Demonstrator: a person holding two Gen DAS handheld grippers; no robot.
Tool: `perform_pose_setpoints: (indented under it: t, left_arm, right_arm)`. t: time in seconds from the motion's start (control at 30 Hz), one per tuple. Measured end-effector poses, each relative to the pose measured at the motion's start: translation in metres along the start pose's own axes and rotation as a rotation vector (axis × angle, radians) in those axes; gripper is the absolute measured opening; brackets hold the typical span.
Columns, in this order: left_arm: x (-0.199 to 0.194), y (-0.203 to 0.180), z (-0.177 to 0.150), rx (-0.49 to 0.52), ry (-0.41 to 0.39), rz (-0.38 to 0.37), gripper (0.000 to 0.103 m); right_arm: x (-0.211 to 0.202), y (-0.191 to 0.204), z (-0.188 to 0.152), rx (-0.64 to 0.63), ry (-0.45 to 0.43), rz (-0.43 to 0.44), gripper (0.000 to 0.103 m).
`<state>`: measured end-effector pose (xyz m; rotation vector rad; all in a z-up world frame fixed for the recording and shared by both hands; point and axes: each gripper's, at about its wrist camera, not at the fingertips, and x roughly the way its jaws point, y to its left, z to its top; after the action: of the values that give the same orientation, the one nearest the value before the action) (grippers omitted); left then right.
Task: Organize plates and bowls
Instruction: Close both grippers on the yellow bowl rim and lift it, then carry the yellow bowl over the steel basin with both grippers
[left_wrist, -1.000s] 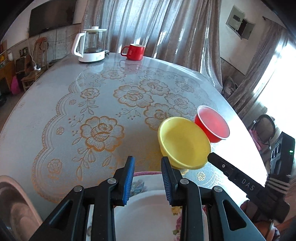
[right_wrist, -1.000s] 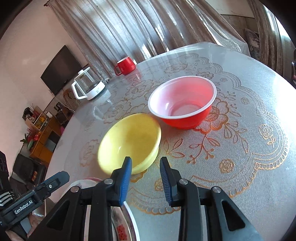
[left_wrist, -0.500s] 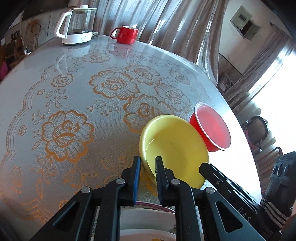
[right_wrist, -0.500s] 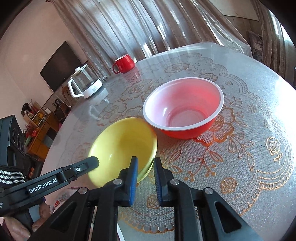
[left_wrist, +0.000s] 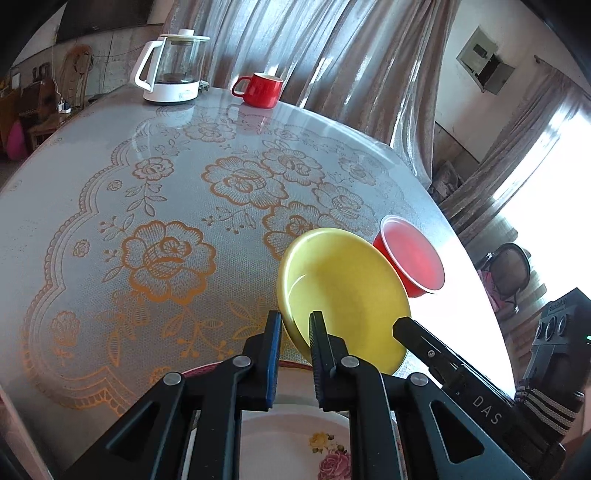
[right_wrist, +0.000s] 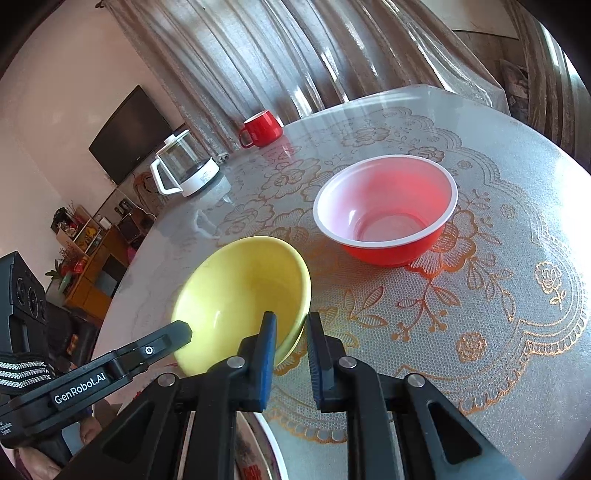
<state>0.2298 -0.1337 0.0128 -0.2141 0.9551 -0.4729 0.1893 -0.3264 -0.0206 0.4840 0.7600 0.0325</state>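
Near table (left_wrist: 110, 192) edge | both grippers, left (left_wrist: 295, 334) and right (right_wrist: 291, 338), clamp yellow bowl (left_wrist: 343, 291) rim | red bowl (right_wrist: 384, 210) beside

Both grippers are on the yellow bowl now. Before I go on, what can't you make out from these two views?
- Floral plate, left wrist view: mostly hidden by the left gripper and cut off by the bottom edge.
- Yellow bowl: underside unseen in both views, so any table contact is unclear.
- Kettle contents: too small.

Lace-covered round table (left_wrist: 110, 192) with kettle (left_wrist: 173, 66), mug (left_wrist: 260, 90), red bowl (right_wrist: 386, 208), floral plate (left_wrist: 295, 446)
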Motion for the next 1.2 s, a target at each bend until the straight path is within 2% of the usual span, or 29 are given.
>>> perform_pose_setpoints:
  t: [0.27, 0.6, 1.2]
  left_arm:
    - [-0.041, 0.010, -0.010, -0.010, -0.059, 0.031, 0.015]
    - [-0.084, 0.029, -0.021, -0.036, -0.129, 0.034, 0.015]
    - [-0.153, 0.085, -0.070, -0.112, -0.218, 0.102, 0.016]
  right_arm:
    - [-0.015, 0.028, -0.003, -0.048, -0.020, 0.040, 0.015]
    - [-0.023, 0.064, -0.013, -0.101, -0.021, 0.083, 0.015]
    - [-0.022, 0.135, -0.055, -0.227, 0.042, 0.183, 0.015]
